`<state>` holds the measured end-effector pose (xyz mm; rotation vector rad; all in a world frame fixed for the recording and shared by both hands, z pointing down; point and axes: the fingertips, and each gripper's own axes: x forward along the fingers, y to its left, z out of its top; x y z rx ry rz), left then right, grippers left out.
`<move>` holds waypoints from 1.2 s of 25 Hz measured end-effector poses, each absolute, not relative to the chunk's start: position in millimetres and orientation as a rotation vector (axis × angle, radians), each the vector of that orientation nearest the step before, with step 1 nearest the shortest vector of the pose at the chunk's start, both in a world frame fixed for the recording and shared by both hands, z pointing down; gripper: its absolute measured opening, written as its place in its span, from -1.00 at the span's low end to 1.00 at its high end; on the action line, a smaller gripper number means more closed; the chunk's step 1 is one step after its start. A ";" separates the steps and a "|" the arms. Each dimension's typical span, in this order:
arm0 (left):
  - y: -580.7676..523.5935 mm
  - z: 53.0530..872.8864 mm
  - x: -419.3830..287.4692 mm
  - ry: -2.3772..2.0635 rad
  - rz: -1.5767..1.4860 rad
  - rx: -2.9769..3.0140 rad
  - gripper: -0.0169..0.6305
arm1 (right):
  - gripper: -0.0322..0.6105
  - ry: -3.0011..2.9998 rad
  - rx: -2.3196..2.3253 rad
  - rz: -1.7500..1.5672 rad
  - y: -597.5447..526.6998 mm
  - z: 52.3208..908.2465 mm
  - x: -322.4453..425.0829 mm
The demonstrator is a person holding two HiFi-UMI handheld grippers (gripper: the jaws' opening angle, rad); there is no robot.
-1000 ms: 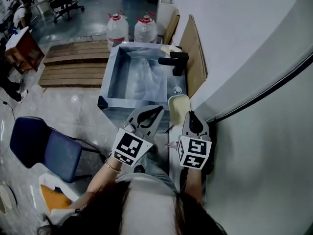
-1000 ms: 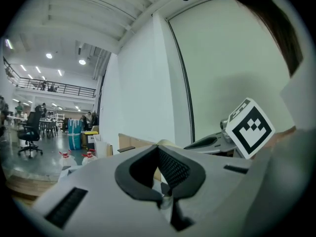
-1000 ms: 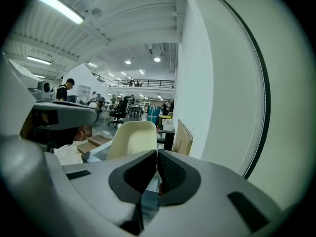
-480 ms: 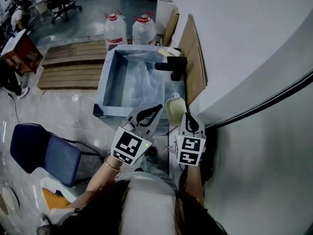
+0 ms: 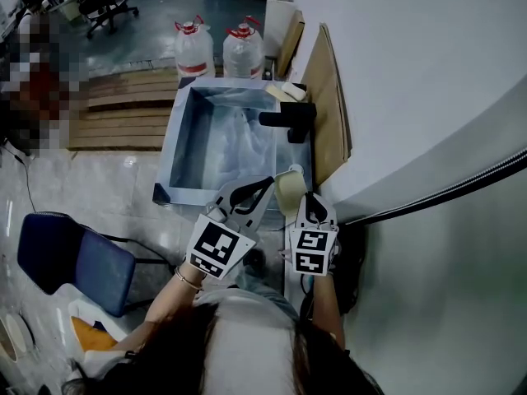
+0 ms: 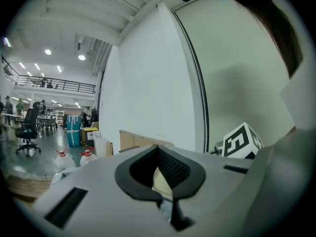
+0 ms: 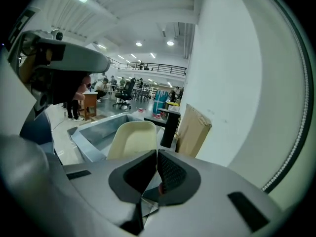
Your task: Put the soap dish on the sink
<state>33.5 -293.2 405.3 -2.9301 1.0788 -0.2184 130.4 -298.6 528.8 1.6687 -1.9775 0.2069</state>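
Right hand-held gripper is closed on the near edge of the soap dish. In the right gripper view its jaws meet on that edge and the cream dish rises up past them, tilted, hollow side toward the camera. The dish is held in the air over the near right corner of the sink, not resting on it.

Left hand-held gripper sits just left of the dish and points at it. In the left gripper view its jaws meet at the tips and grip nothing. A bit of cream dish shows through the gap below the tips. I can't tell if the tips touch the dish.

The sink is a metal basin. A black faucet stands on its right rim, beyond the dish. A pale item lies at the far right corner, too small to identify.

Cardboard leans on the white wall right of the sink. Two jugs with red caps stand behind the sink. A pallet lies on the floor to the left. A blue chair is at lower left.
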 end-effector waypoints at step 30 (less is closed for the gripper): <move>-338.9 430.1 45.3 1.124 -0.304 -2.937 -0.94 | -0.80 -1.905 1.477 0.339 -341.1 631.2 135.0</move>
